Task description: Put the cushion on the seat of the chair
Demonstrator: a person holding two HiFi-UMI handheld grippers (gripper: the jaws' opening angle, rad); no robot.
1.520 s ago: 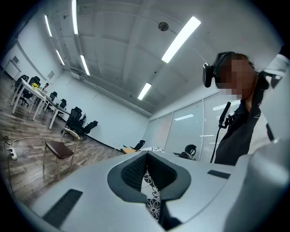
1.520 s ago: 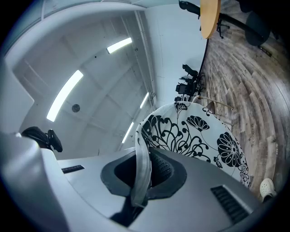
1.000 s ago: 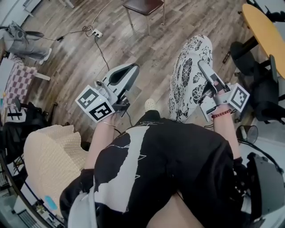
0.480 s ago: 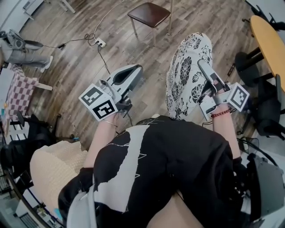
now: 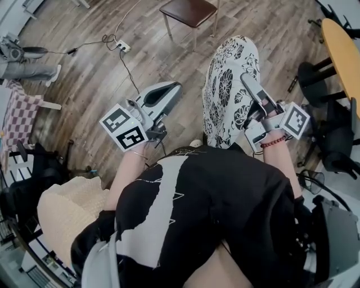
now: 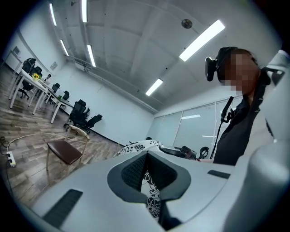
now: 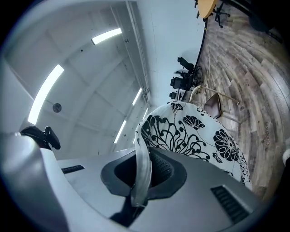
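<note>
Since a sec ago: cushion (image 5: 228,84) + your R gripper (image 5: 246,80) sit a bit further left in head view, and the yellow table (image 5: 340,48) has slid toward the R edge. L gripper (image 5: 173,90) is about where it was.

R tongs: clamped on the cushion's edge. R gripper view shows the white hem pinched between the pads, w/ the floral face spreading beyond. Cushion hangs upright in the air in front of you, black-on-white flower print, not yet on the seat.

L tongs: closed, tips together, nothing in them. The print seen past them in L gripper view is the cushion beyond. L gripper is beside the cushion, apart from it.

Chair (image 5: 188,10): brown seat, metal legs, at top edge of head view, partly cut off, well apart from the cushion. Wood floor (image 5: 90,84) lies between.

Around you:
- Power strip (image 5: 122,47) left of chair; its cable (image 5: 128,67) runs down the floor toward your L gripper.
- Black office chairs (image 5: 334,132) at R, near the table.
- Checked cloth (image 5: 19,115) at far L.
- Cream knit item (image 5: 64,205) at lower L, by your elbow.
</note>
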